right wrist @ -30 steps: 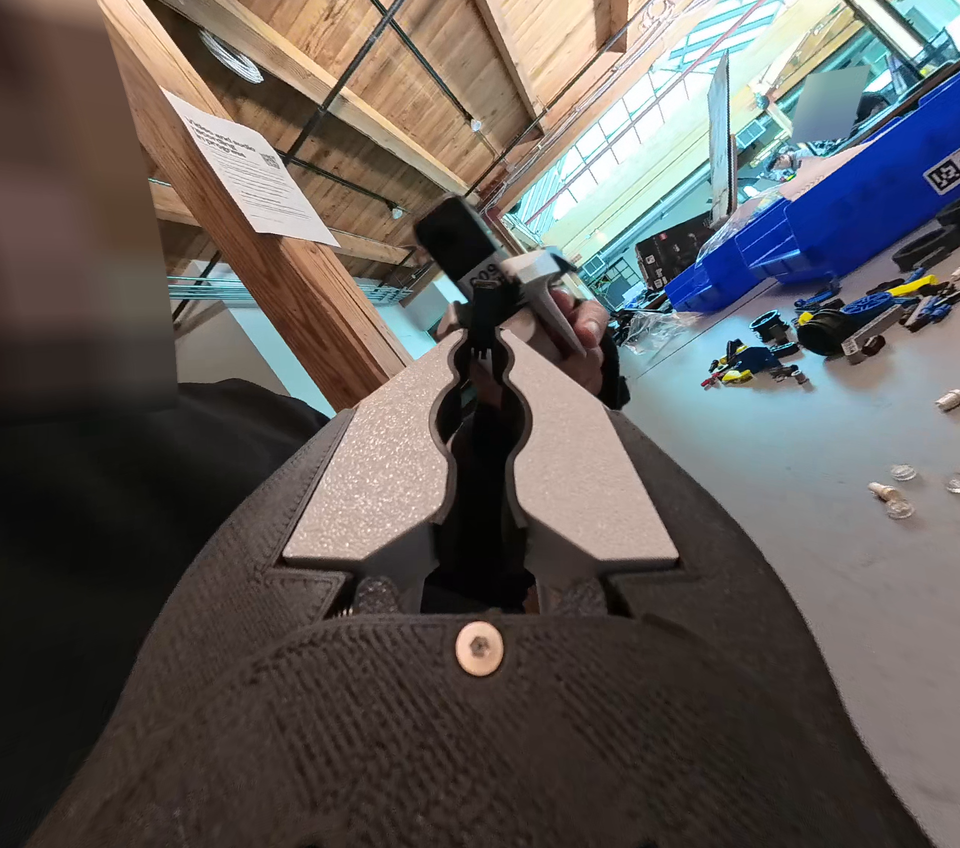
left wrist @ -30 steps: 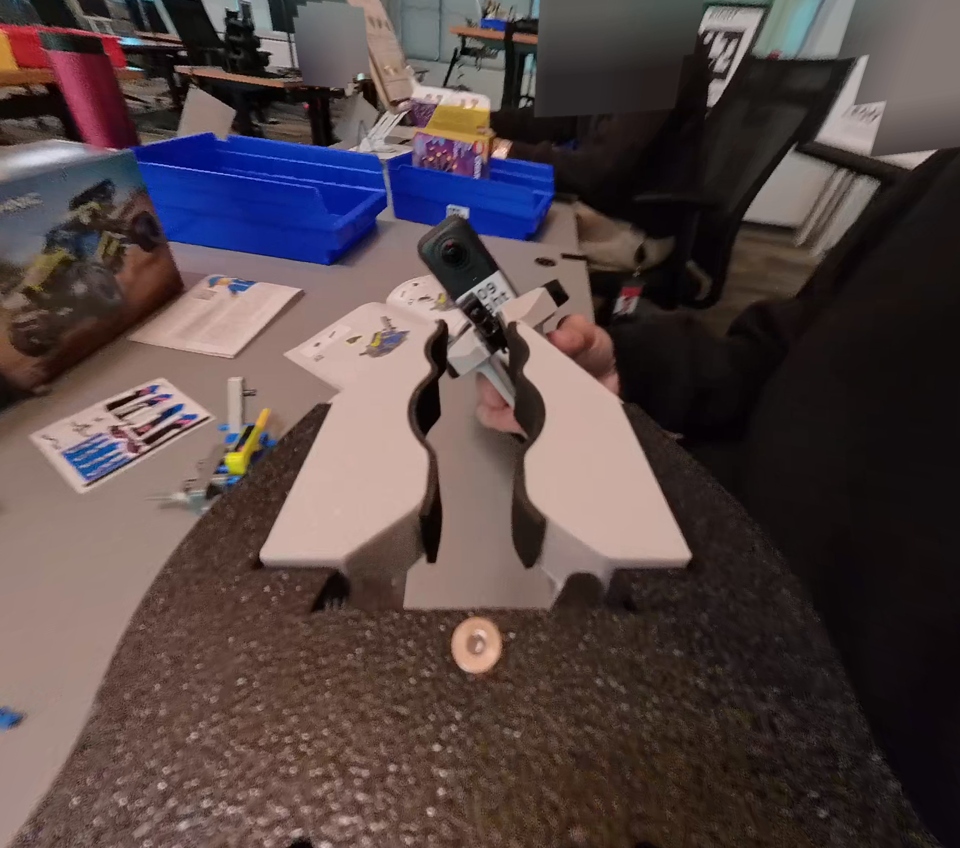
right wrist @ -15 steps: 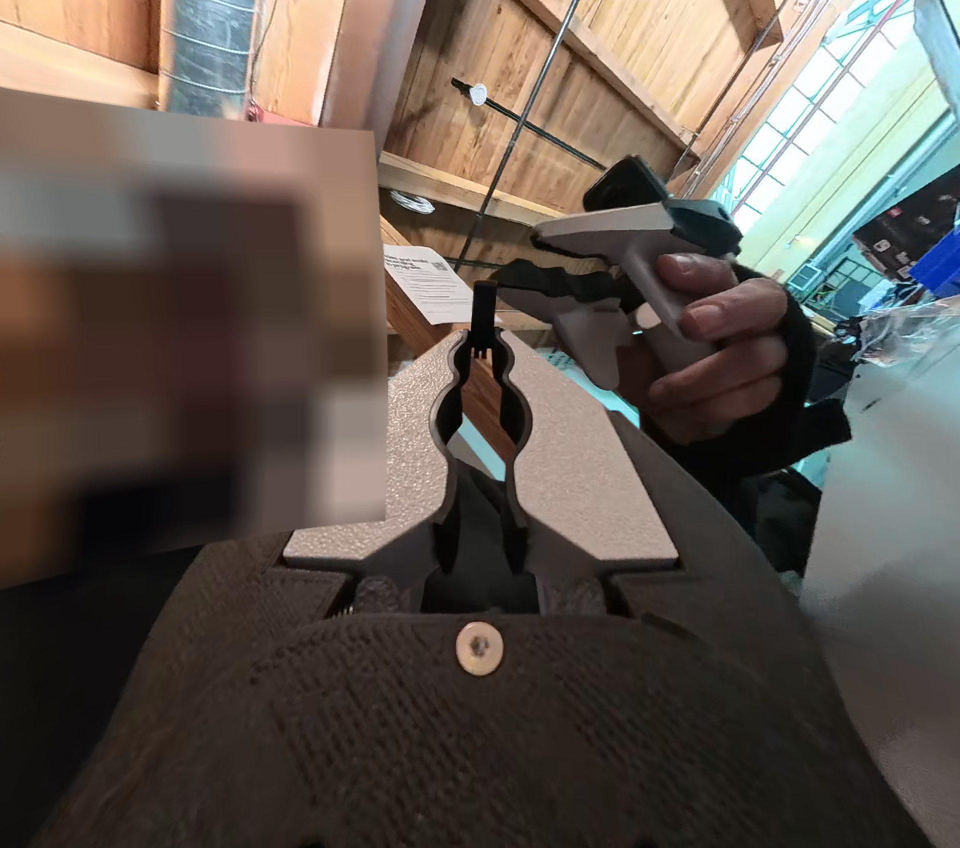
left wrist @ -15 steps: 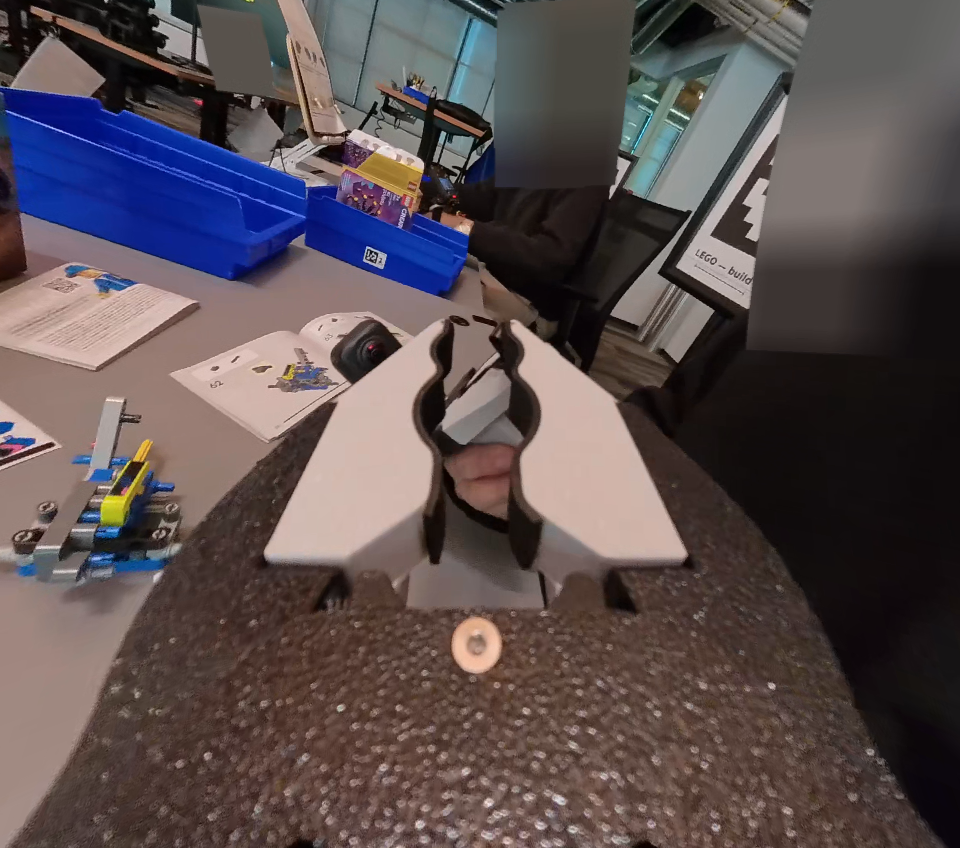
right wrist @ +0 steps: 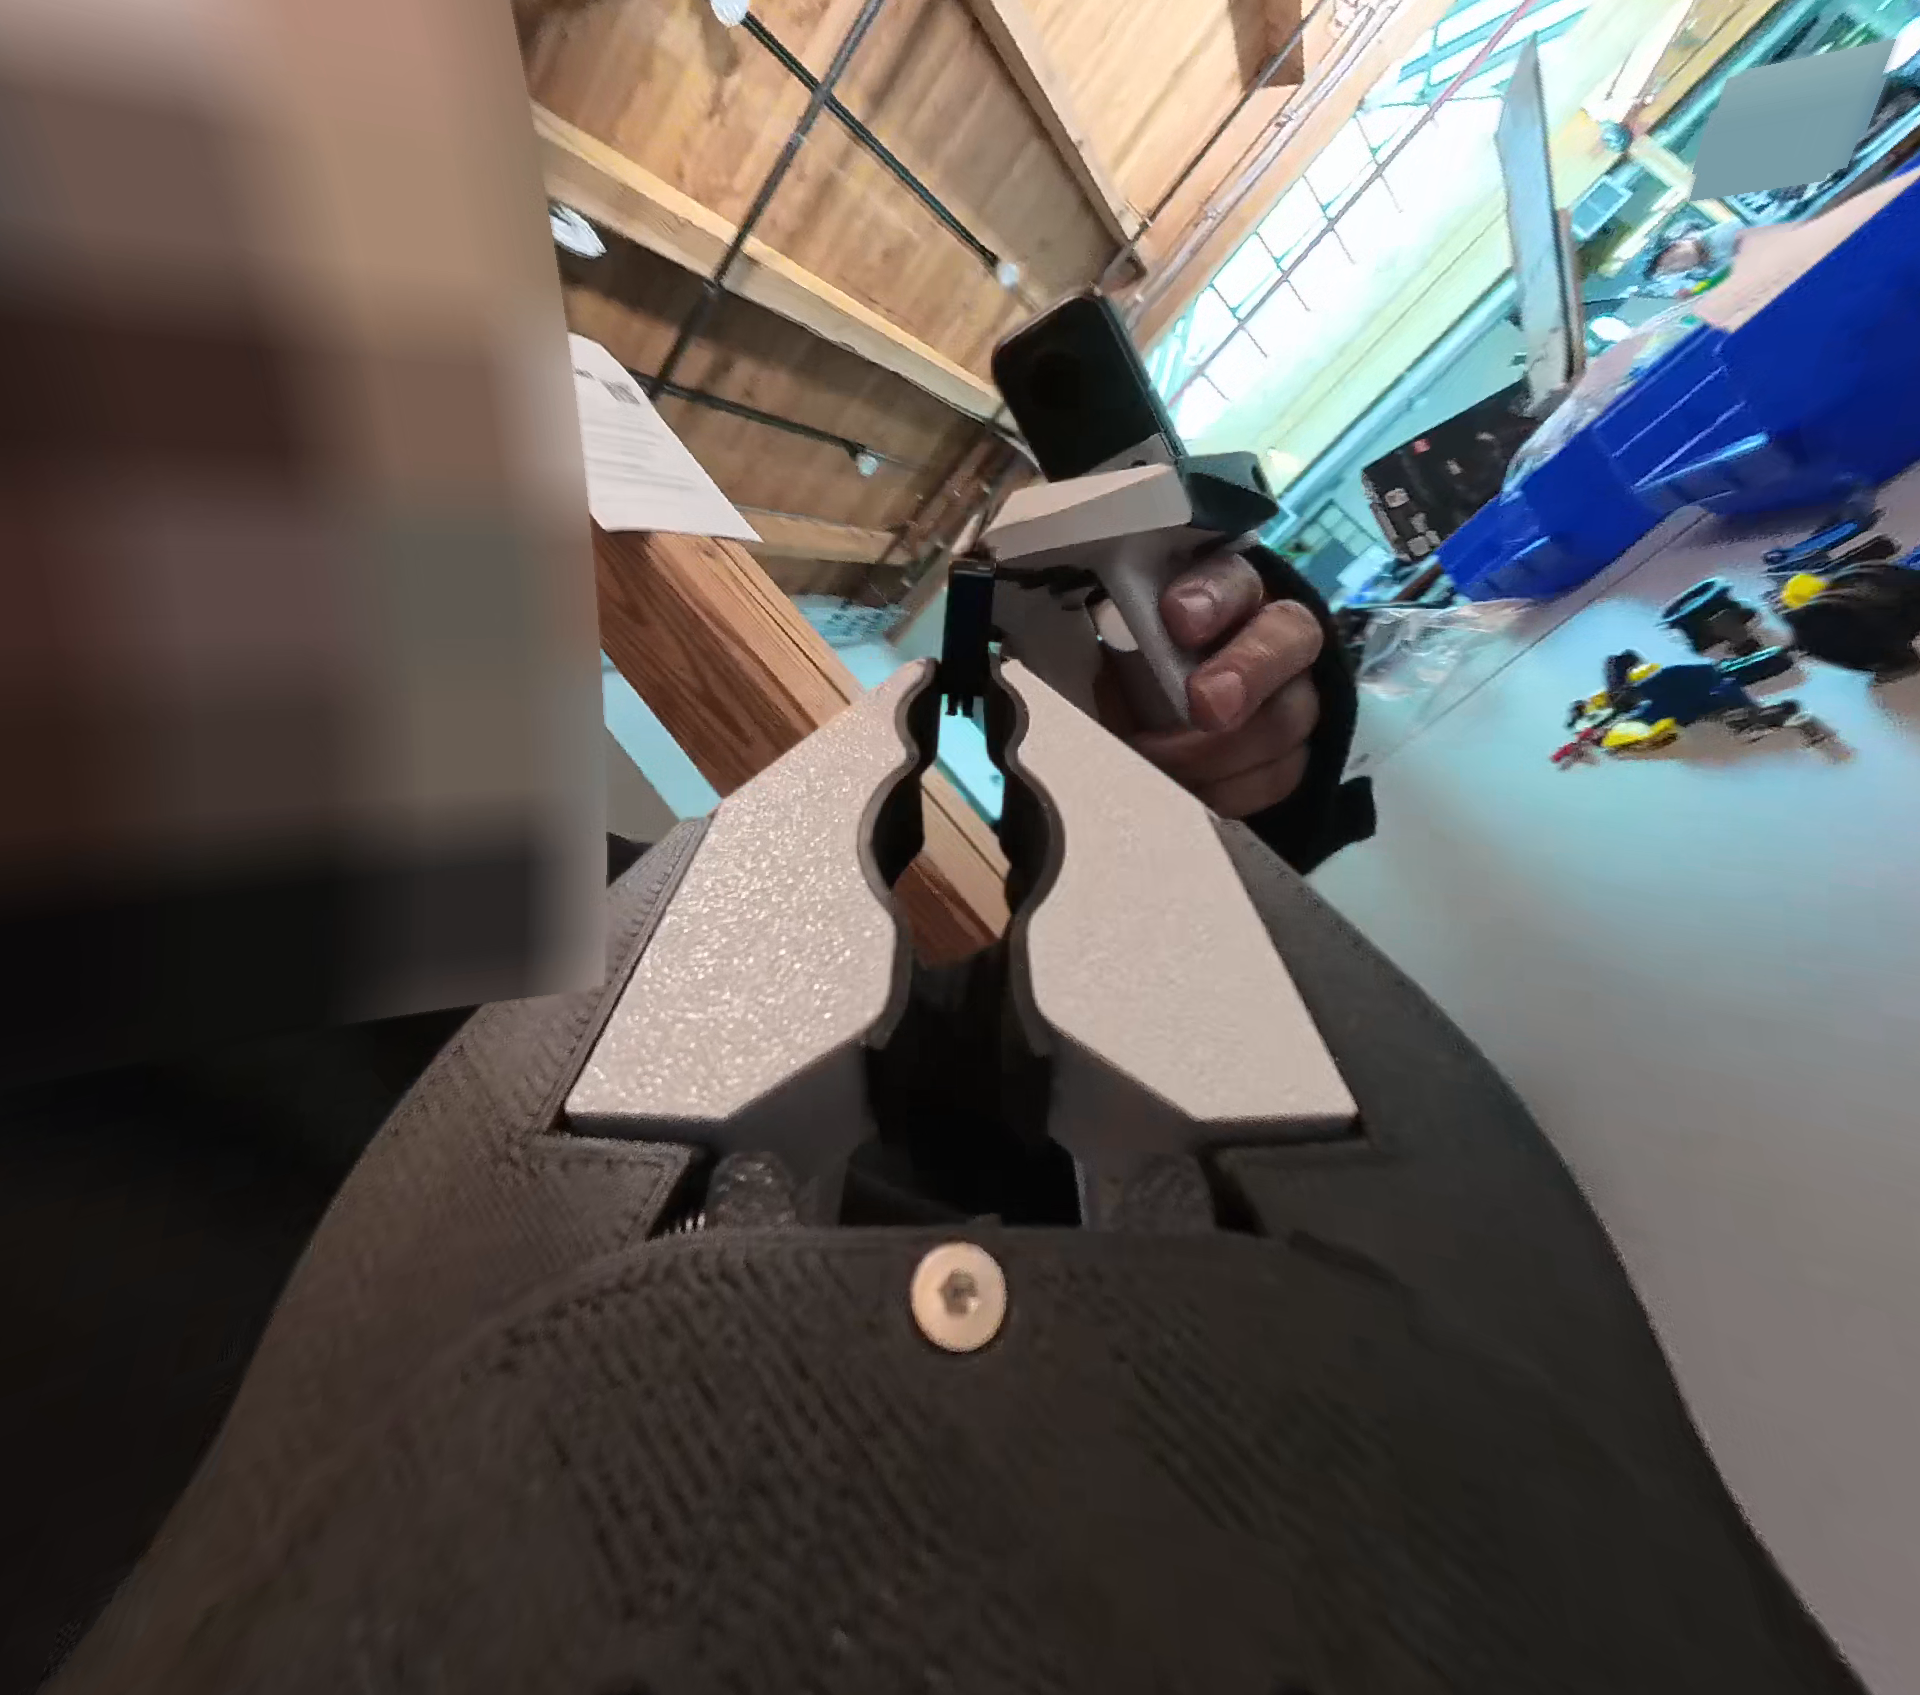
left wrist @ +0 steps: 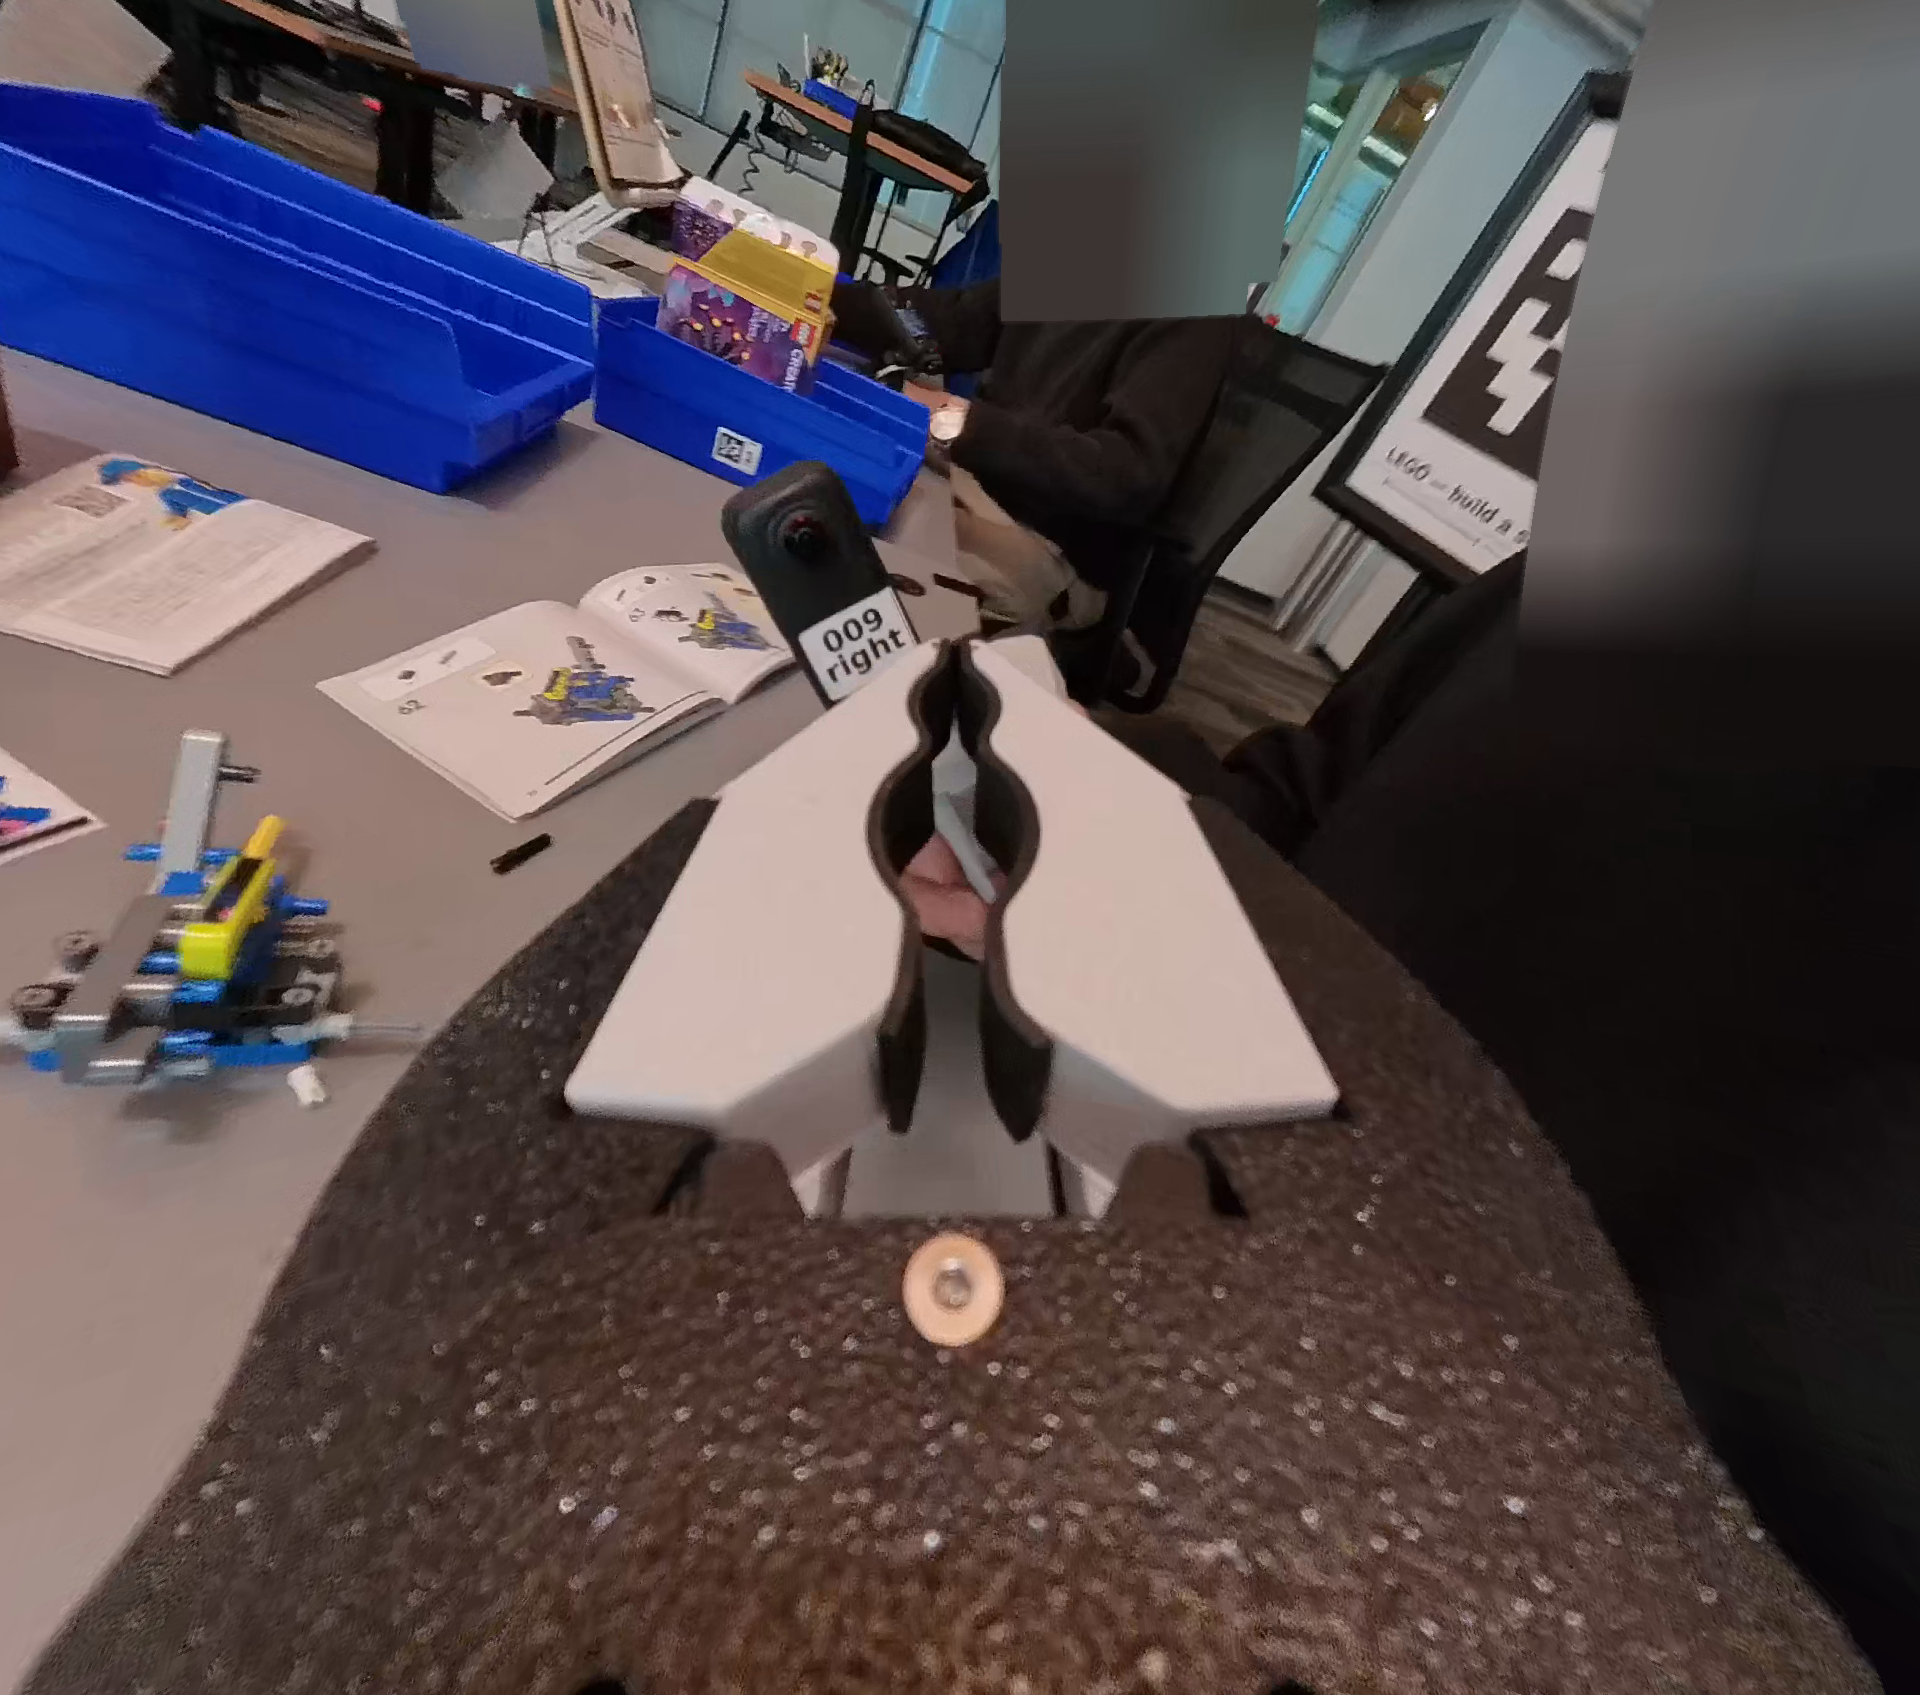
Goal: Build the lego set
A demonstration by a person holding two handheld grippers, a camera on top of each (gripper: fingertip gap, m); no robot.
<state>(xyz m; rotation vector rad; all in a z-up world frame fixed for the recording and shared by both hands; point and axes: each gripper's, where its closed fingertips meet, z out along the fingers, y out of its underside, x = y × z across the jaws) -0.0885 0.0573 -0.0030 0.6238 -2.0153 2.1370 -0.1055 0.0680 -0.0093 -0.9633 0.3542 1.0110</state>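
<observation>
Mid-air handover of a small black pin point(right wrist: 961, 643), clamped at the tips of the right gripper point(right wrist: 964, 677).

The left gripper point(left wrist: 958, 669) is pressed closed and empty; judged next: bring the pin to the one half-built blue model point(left wrist: 197, 970) on the table point(left wrist: 436, 928). Two booklets lie open; two blue bins stand behind.

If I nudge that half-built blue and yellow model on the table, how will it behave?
The half-built model looks light, so it would probably slide on the smooth grey table rather than tip. Its upright grey beam and protruding pins may snag or pop loose. A small white piece beside it would likely scatter.
</observation>
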